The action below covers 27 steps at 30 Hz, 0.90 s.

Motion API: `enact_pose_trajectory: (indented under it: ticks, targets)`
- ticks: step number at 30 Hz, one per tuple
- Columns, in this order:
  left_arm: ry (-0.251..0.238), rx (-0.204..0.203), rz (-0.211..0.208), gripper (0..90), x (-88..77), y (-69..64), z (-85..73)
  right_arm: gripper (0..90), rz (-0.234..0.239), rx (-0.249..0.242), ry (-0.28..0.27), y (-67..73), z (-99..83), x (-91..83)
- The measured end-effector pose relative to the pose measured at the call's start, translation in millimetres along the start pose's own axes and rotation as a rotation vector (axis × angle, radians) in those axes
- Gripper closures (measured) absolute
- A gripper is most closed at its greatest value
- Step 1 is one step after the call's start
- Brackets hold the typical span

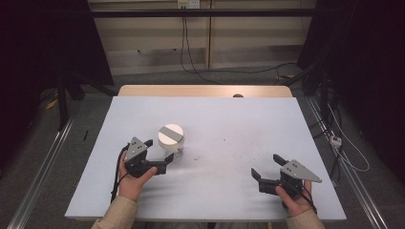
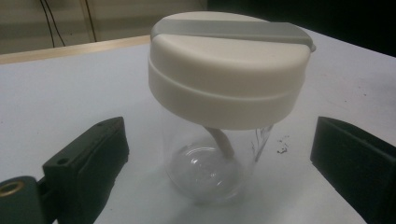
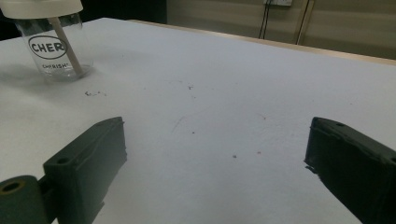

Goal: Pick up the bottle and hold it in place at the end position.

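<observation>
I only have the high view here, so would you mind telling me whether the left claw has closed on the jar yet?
Observer: Not yet. In the left gripper view the left claw is open, with the jar standing between its jaws and a gap on each side.
Operator: Thank you. Is there anything inside the jar?
Observer: Yes, a thin pale stick leans inside the clear glass, under the white lid.
Operator: And does the glass carry any marking?
Observer: The right gripper view shows a printed oval label reading CHER on the side facing the right claw, which is open and well away from the jar.
</observation>
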<state>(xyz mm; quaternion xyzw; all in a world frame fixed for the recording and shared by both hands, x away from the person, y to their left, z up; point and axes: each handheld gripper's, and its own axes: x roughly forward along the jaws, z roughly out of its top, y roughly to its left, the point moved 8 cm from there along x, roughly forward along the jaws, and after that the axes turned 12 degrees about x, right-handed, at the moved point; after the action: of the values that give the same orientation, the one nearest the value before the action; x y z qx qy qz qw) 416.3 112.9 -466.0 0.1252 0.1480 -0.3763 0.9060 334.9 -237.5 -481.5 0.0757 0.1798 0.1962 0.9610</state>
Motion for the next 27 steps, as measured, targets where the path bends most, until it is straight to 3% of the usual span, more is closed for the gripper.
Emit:
enact_pose_trajectory:
  ticks: [14, 27]
  targets:
    - [0.009, 0.009, -0.013, 3.8, 4.0, -3.6, -1.0, 4.9, 0.001, 0.0, -0.002, 0.8, 0.6, 0.3]
    - [0.021, 0.013, -0.001, 3.9, 5.1, -2.5, -2.3, 5.0, 0.008, -0.002, -0.001, 0.9, 0.7, 0.6]
